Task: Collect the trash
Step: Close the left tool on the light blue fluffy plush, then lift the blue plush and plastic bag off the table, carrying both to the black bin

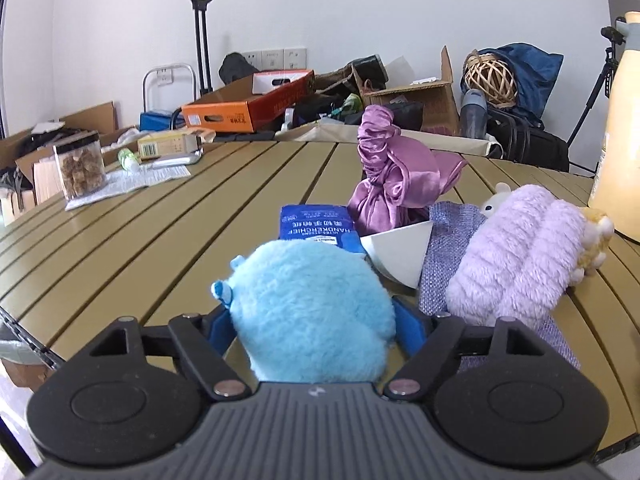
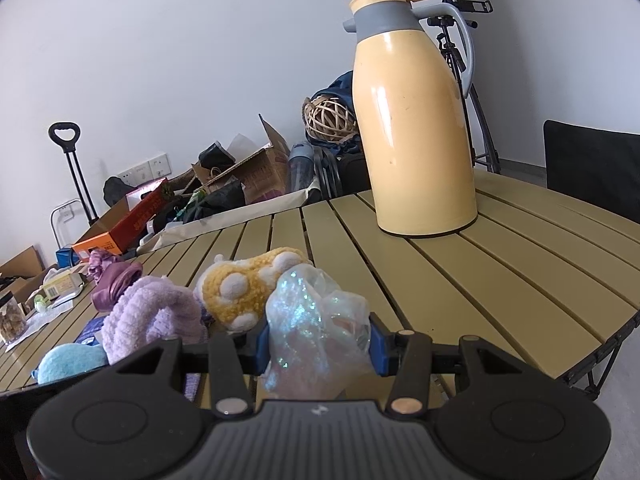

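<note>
Left gripper (image 1: 316,320) around blue plush ball (image 1: 312,312), slatted table (image 1: 160,240)

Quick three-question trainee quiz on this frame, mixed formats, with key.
1. True or false: the right gripper is clamped on a crumpled plastic bag.
2. What sits between the jaws of the left gripper? A) blue plush B) purple satin cloth C) tissue pack
3. Fill in: the yellow jug stands ___ on the table.

Key: 1 true; 2 A; 3 upright.
</note>
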`<action>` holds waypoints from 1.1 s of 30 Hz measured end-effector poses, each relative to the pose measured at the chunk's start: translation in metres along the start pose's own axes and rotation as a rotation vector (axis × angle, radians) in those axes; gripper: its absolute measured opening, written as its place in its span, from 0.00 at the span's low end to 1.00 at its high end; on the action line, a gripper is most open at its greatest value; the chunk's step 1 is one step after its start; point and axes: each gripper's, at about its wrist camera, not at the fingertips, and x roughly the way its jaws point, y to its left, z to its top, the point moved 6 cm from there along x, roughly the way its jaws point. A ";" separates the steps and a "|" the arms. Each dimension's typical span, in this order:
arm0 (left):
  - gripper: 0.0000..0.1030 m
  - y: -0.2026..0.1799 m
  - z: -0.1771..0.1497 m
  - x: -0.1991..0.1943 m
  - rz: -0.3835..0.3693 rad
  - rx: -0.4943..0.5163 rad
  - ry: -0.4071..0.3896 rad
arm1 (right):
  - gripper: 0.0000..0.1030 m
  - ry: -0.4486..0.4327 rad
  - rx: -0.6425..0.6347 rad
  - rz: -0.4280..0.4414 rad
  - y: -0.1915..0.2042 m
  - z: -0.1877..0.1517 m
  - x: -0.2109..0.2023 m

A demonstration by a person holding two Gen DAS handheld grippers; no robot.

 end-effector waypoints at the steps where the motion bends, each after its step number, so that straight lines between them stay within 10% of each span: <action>1: 0.77 0.000 0.000 -0.003 0.002 0.005 -0.009 | 0.44 -0.001 0.002 0.001 0.000 0.000 0.000; 33: 0.77 0.031 -0.005 -0.102 -0.036 0.041 -0.147 | 0.45 -0.025 -0.097 0.133 0.041 -0.023 -0.052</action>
